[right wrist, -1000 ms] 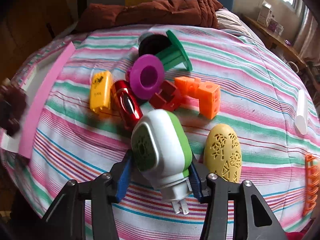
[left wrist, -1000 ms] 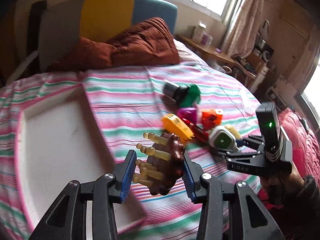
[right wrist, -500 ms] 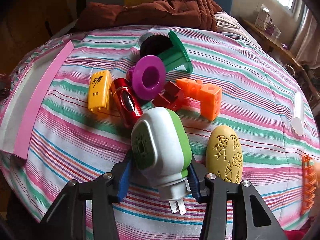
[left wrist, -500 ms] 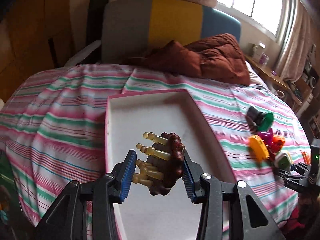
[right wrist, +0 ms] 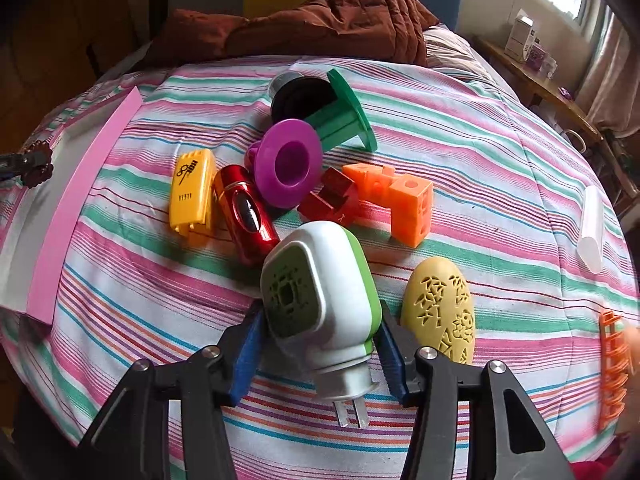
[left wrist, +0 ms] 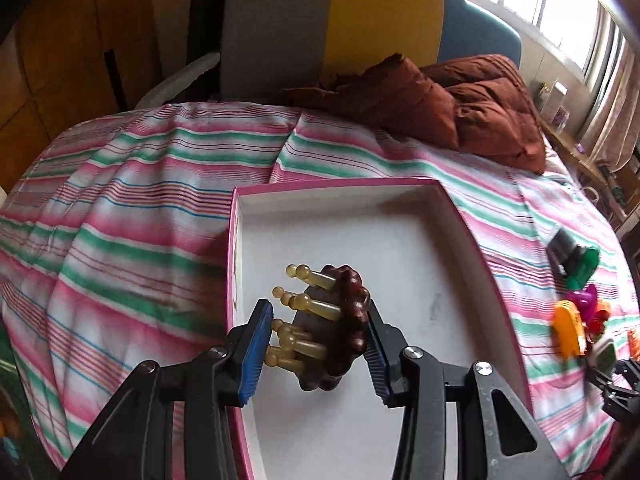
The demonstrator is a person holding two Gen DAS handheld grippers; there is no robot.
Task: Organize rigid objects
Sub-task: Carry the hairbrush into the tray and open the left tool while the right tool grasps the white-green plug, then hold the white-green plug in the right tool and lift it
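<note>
My left gripper is shut on a dark brown massager with yellowish knobbed pegs, held above the white inside of a pink-rimmed box. My right gripper is shut on a white and green plug-in device, its prongs pointing toward me, just above the striped bedspread. The box edge and the left gripper with the massager show at the far left of the right wrist view.
On the bed lie a yellow case, red cylinder, purple spool, green spool, red block, orange blocks, yellow oval, white tube, orange rack. A brown quilt lies behind.
My left gripper has carried the massager leftward from the toy pile to above the box. My right gripper stays shut on the plug-in device, nearly still.
</note>
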